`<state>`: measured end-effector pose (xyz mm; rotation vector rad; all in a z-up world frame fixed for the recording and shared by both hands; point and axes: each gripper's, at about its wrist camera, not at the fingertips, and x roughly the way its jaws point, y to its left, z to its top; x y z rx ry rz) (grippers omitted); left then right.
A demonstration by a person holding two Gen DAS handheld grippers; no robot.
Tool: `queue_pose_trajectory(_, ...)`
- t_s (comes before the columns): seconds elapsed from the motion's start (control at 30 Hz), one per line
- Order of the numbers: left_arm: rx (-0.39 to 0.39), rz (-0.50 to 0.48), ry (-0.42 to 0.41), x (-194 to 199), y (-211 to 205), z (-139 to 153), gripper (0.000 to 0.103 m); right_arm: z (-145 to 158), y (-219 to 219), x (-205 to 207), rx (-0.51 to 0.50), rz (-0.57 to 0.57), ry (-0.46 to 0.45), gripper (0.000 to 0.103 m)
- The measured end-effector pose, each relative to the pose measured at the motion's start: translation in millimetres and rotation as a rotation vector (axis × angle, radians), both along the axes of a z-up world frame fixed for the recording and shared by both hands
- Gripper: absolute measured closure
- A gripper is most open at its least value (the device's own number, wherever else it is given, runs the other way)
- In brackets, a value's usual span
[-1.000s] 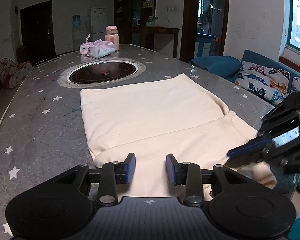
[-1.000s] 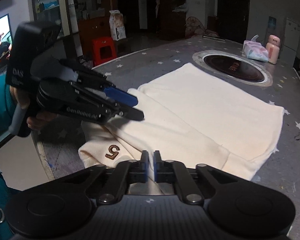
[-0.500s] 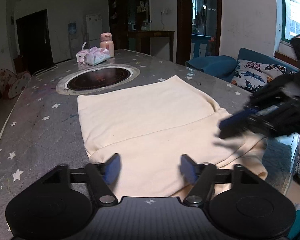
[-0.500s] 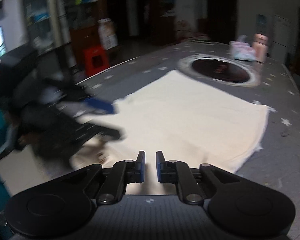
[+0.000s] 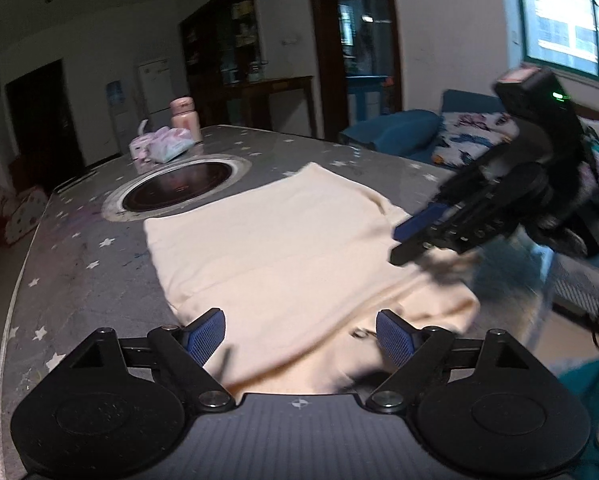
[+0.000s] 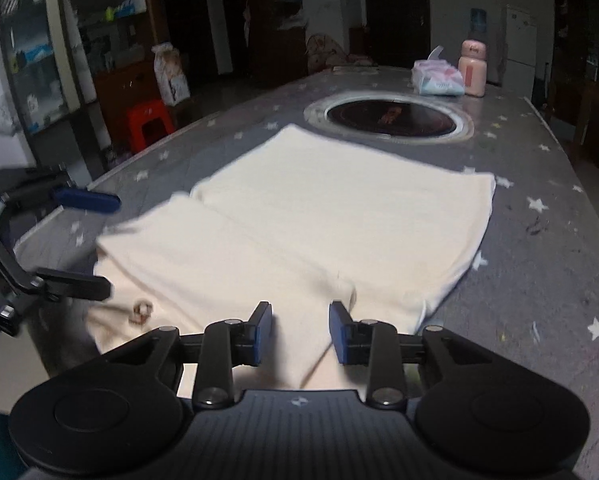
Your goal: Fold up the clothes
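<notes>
- The left wrist view looks low along its own spread jaws, close over the near edge of the cream garment (image 5: 283, 248), toward the round burner (image 5: 179, 188) beyond.
- The right wrist view looks likewise from the opposite near corner.
- Both share the garment, burner, table (image 6: 539, 240), and each other's gripper beside the jaws.

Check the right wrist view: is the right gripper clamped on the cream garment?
No. The right gripper stands open, its blue pads apart, with the cream garment lying flat on the table beneath the gap.
</notes>
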<state>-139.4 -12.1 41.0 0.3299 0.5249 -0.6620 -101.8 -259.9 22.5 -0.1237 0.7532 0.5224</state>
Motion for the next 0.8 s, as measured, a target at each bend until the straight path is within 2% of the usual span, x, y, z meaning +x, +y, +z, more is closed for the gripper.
queue_pose_trajectory(0.17,0.080,-0.097,-0.062,-23,-5,-6,0.018,8,-1,-13,-0.014,0.009,-0.022,0.059)
queue_pose_trajectory(0.2,0.095,-0.104,-0.069,-25,-6,-7,0.018,10,-1,-15,-0.020,0.014,-0.028,0.053)
queue_pose_trajectory(0.27,0.114,-0.111,-0.075,-25,-6,-10,0.022,13,-2,-21,-0.039,0.031,-0.039,0.050)
queue_pose_trajectory(0.33,0.118,-0.114,-0.078,-23,-6,-13,0.036,15,-3,-27,-0.061,0.039,-0.045,0.050)
queue_pose_trajectory(0.47,0.120,-0.140,-0.092,-22,-9,-19,0.054,17,-8,-40,-0.106,0.061,-0.057,0.049)
queue_pose_trajectory(0.53,0.118,-0.159,-0.102,-23,-11,-22,0.073,18,-10,-48,-0.134,0.079,-0.067,0.049)
queue_pose_trajectory(0.6,0.103,-0.165,-0.098,-21,-13,-22,0.084,18,-11,-55,-0.159,0.099,-0.074,0.045)
queue_pose_trajectory(0.7,0.064,-0.141,-0.085,-13,-12,-17,0.090,17,-12,-66,-0.197,0.143,-0.082,0.043)
queue_pose_trajectory(0.8,0.023,-0.111,-0.052,1,-11,-13,0.091,13,-10,-76,-0.228,0.196,-0.100,0.039)
